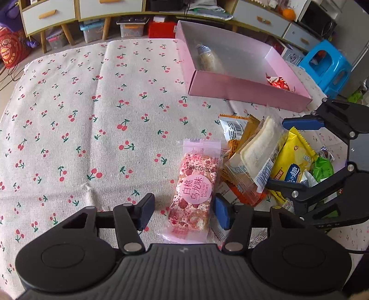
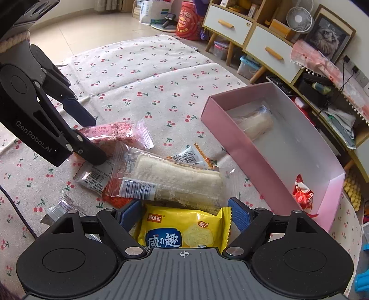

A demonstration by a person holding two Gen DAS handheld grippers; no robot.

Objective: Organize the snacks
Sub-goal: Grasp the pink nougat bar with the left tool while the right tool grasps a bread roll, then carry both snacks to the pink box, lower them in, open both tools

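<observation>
A pink snack bar packet (image 1: 194, 191) lies on the cherry-print cloth between the open fingers of my left gripper (image 1: 184, 213); it also shows in the right wrist view (image 2: 110, 135). My right gripper (image 2: 184, 215) is open around a yellow cracker packet (image 2: 184, 230), also seen in the left wrist view (image 1: 291, 159). A clear-wrapped sandwich cake (image 2: 170, 182) lies on the snack pile just ahead. The pink box (image 2: 260, 161) holds a white wrapped cake (image 2: 256, 121) and a red candy (image 2: 303, 192).
More packets lie in the pile: orange-and-white ones (image 1: 233, 129) and a green one (image 1: 322, 169). The box (image 1: 244, 88) stands at the table's far right. Cabinets (image 1: 48, 16) and a blue stool (image 1: 327, 64) stand beyond the table.
</observation>
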